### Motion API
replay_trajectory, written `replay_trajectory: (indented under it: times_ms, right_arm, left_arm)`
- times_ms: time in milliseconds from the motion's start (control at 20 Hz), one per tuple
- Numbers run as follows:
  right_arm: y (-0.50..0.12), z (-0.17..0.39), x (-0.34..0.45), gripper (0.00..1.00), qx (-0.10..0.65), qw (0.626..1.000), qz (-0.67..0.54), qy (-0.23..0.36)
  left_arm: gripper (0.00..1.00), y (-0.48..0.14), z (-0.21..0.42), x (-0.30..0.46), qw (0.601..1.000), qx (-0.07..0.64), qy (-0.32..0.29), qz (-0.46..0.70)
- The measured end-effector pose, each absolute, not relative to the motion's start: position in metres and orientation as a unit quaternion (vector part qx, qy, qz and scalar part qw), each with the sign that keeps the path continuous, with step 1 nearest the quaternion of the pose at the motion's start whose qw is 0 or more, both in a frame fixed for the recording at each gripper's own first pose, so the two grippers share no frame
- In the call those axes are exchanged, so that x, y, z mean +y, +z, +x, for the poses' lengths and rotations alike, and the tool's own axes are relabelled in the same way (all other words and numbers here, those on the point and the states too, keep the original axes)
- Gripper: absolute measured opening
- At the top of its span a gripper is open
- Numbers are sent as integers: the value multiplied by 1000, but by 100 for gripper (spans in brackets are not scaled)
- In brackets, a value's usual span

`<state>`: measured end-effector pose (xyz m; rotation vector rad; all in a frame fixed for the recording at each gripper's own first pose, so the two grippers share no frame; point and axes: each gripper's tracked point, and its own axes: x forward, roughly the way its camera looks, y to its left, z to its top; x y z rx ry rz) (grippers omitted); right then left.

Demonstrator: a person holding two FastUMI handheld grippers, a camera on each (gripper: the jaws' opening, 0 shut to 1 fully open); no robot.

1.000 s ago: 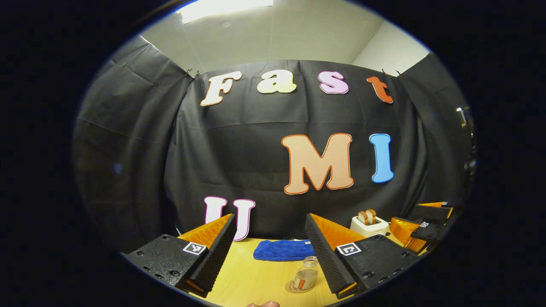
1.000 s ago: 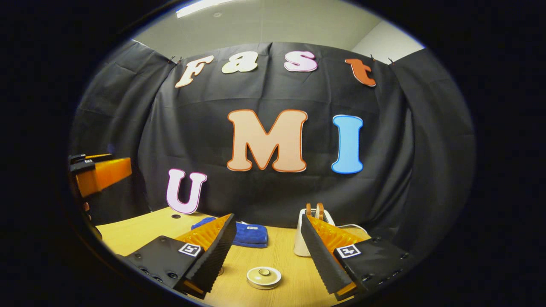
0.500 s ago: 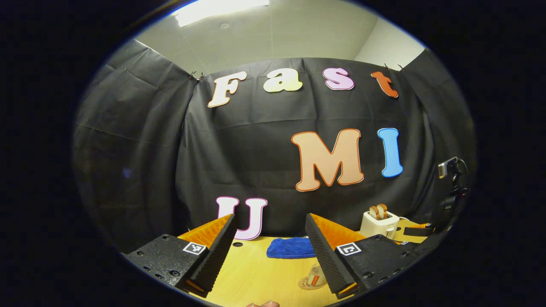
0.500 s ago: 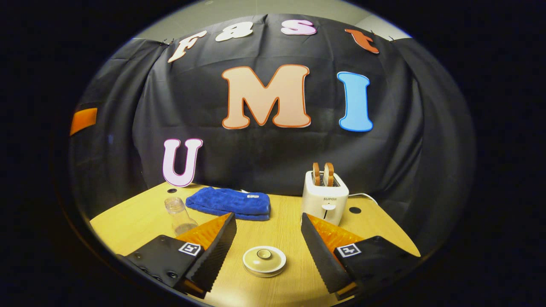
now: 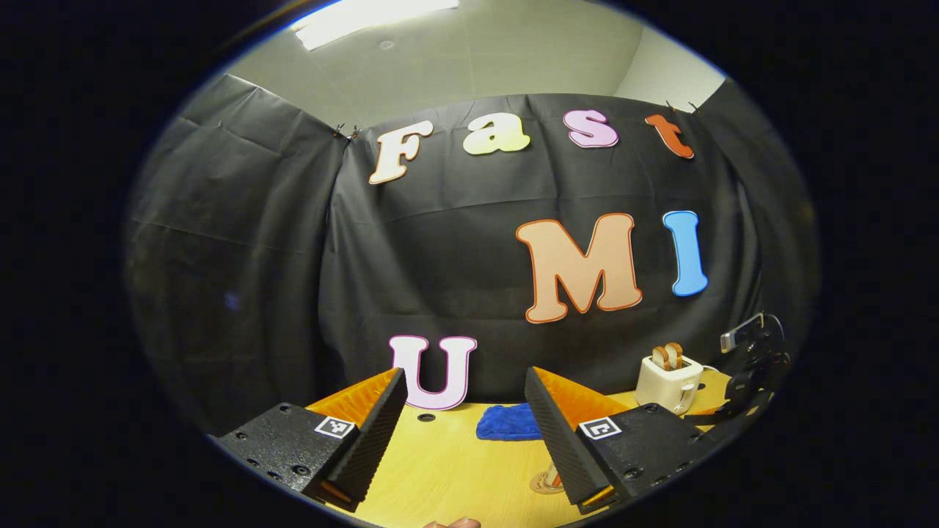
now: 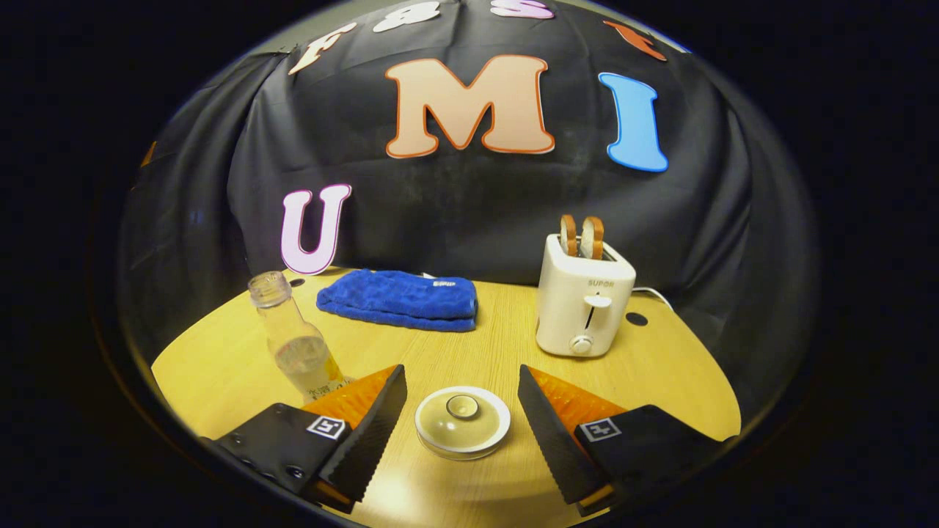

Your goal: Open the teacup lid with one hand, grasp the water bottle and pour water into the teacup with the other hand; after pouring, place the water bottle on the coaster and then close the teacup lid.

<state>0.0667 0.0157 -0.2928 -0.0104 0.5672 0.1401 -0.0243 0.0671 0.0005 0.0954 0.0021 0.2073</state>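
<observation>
In the right gripper view, a cream teacup with its lid (image 6: pixel 462 422) on sits on the wooden table (image 6: pixel 220 367). My right gripper (image 6: pixel 461 374) is open just above and short of it, one finger on each side. A clear water bottle (image 6: pixel 293 345) stands upright to the left, its base hidden behind my left finger. In the left gripper view, my left gripper (image 5: pixel 464 378) is open and holds nothing. The bottle's base on a round coaster (image 5: pixel 544 482) peeks out beside its right finger.
A folded blue towel (image 6: pixel 400 299) lies at the back of the table and a white toaster (image 6: pixel 583 301) with bread stands at the back right. The left gripper view shows the towel (image 5: pixel 506 423), the toaster (image 5: pixel 666 381) and the other gripper's rig (image 5: pixel 748 363) at far right.
My right gripper has tipped down and closed in on the teacup, bringing the bottle and table into view. The left gripper has swung left, so the bottle slipped behind its right finger.
</observation>
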Motion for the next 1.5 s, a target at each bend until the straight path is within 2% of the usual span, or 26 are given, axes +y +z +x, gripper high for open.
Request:
replay_trajectory:
  times_ms: [100, 150, 200, 300, 350, 500, 550, 750, 850, 1000, 1100, 1200, 1300, 1500]
  right_arm:
    - [-307, 68, 14, 97, 296, 953, -2, 64]
    - [-312, 69, 13, 100, 301, 951, -3, 62]
    - [-317, 70, 12, 93, 307, 950, -4, 62]
    - [-324, 69, 13, 92, 317, 946, -5, 62]
    - [-327, 70, 14, 89, 320, 945, -5, 62]
    - [-333, 70, 17, 67, 325, 943, -11, 65]
    - [-335, 69, 19, 63, 329, 942, -13, 69]
    - [-343, 65, 26, 63, 338, 937, -22, 80]
    - [-339, 65, 23, 41, 336, 939, -28, 75]
    - [-340, 66, 23, 41, 334, 939, -30, 72]
    - [-341, 66, 23, 32, 335, 939, -40, 70]
    - [-340, 67, 22, 31, 334, 939, -54, 69]
    - [-340, 66, 24, 24, 336, 938, -52, 68]
    - [-339, 65, 23, 24, 340, 937, -47, 67]
  left_arm:
    - [94, -2, -26, 69, 993, 5, 107, 49]
    - [94, -3, -26, 69, 993, 7, 108, 50]
    - [94, -4, -26, 70, 993, 9, 109, 51]
    - [94, -6, -26, 71, 993, 12, 110, 52]
    - [94, -6, -26, 72, 992, 14, 110, 53]
    - [96, -7, -26, 74, 992, 15, 112, 55]
    - [94, -7, -26, 74, 992, 16, 113, 56]
    - [94, -8, -24, 76, 992, 17, 114, 57]
    - [95, -9, -25, 78, 992, 18, 114, 57]
    - [94, -10, -25, 79, 992, 19, 113, 55]
    - [95, -11, -25, 78, 992, 20, 113, 53]
    - [94, -9, -25, 78, 992, 16, 112, 52]
    - [95, -10, -24, 78, 992, 17, 111, 52]
    - [95, -14, -25, 76, 993, 17, 106, 53]
